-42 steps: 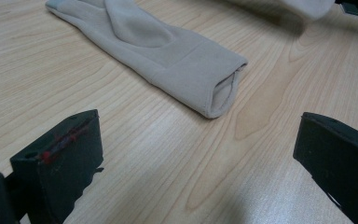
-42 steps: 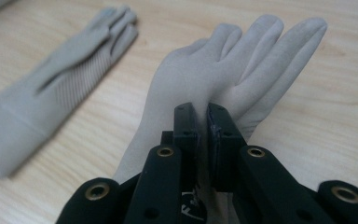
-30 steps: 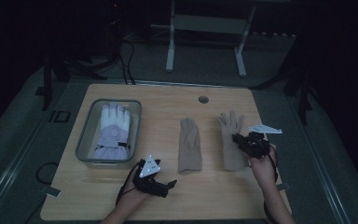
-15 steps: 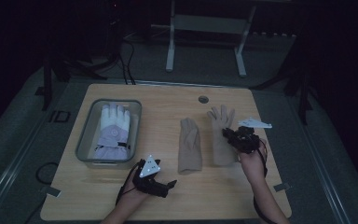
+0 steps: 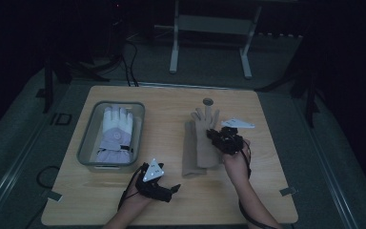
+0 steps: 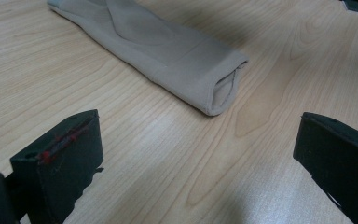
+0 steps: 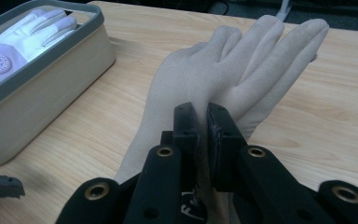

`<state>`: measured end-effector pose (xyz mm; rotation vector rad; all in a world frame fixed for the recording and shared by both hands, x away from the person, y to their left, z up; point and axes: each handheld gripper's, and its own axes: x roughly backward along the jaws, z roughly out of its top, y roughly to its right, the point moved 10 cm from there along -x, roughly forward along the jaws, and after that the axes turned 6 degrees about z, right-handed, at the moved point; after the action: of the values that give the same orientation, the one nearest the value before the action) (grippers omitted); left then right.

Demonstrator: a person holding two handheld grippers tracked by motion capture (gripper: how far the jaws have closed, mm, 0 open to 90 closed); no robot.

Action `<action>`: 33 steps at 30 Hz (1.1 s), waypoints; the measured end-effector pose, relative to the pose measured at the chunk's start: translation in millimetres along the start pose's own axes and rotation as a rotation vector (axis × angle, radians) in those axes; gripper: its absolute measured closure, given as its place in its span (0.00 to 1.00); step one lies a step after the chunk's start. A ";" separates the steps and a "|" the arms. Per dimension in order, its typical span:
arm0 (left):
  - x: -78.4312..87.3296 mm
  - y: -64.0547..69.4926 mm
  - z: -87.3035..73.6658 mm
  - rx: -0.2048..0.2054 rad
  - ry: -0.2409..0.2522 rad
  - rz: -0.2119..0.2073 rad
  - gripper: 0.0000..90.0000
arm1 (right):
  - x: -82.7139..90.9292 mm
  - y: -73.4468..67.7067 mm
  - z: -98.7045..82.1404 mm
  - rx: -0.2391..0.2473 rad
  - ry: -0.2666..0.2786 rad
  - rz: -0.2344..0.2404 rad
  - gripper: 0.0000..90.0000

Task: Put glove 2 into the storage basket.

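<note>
the right gripper point(image 7: 202, 122) has its jaws pinched shut on the tan glove point(image 5: 205, 138), laying it over its partner on the table point(image 5: 171, 200), likely to stack the pair. the left gripper point(image 5: 164, 190) waits nearby, jaws open and empty.

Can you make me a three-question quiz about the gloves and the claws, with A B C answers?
1. Where is the white glove? A in the grey bin B on the floor C under the table
2. How many beige gloves lie on the table? A one B two C five
3. How is the right claw? A wide open B lying in the bin C shut on a beige glove

Answers: 1 A, it lies inside the bin's walls. 2 B, the high view shows two, one partly over the other. 3 C, its jaws pinch the beige cloth.
</note>
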<state>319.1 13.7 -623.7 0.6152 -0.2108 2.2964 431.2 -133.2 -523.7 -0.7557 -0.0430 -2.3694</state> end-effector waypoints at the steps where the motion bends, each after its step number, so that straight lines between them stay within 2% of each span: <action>1: 0.5 -0.7 0.3 0.001 0.001 0.003 0.02 | -2.8 -3.3 0.0 -0.007 0.000 0.010 0.93; 7: 1.9 -2.2 1.1 0.005 0.007 0.005 0.02 | -17.9 -18.0 -6.0 -0.007 -0.013 0.019 0.93; 13: 1.7 -1.6 1.0 0.002 0.007 0.009 0.02 | -32.4 -21.3 -17.5 -0.038 -0.027 0.023 0.92; 19: 2.5 -2.4 1.2 0.007 0.009 0.012 0.02 | -43.8 -17.7 -31.2 -0.070 -0.044 0.002 0.92; 22: 2.7 -2.3 1.4 0.008 0.011 0.010 0.02 | -49.6 -12.1 -41.3 -0.083 -0.069 -0.019 0.92; 25: 2.5 -2.2 1.6 0.008 0.012 0.009 0.02 | -56.2 -9.3 -50.6 -0.100 -0.090 -0.021 0.92; 33: 3.2 -2.4 2.1 0.013 0.015 0.004 0.02 | -72.3 -6.4 -70.6 -0.094 -0.137 -0.042 0.90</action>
<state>319.6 16.7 -620.3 0.6050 -0.1898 2.3073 436.9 -102.0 -619.9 -0.9705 -0.0059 -2.3685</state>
